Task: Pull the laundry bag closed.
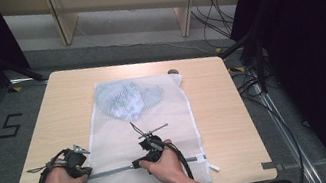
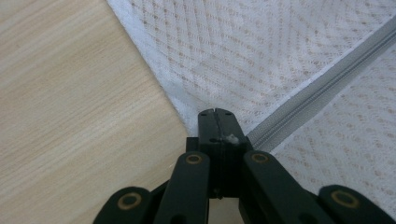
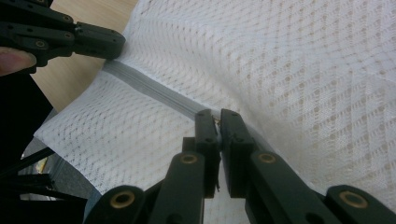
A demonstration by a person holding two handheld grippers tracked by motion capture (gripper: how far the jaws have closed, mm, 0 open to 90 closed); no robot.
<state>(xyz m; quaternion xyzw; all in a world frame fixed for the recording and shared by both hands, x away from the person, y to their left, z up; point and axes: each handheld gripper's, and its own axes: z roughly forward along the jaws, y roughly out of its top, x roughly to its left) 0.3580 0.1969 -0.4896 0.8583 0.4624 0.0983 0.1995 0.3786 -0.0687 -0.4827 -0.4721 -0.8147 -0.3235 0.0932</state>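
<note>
Pale wood is being shown as the counter [image 1: 215, 112], on which a white mesh laundry bag [image 1: 176, 119] is lying flat at its middle, with a bluish garment [image 1: 126, 98] seen inside toward 12 o'clock. A grey zipper [image 3: 154, 91] is running across the bag's near end. At 7 o'clock the left gripper [image 2: 215, 114] is being held with fingers closed on the bag's edge at the zipper's end. At 6 o'clock the right gripper [image 3: 217, 116] is being held with fingers nearly closed, pinching the zipper's small pull [image 3: 216, 120].
</note>
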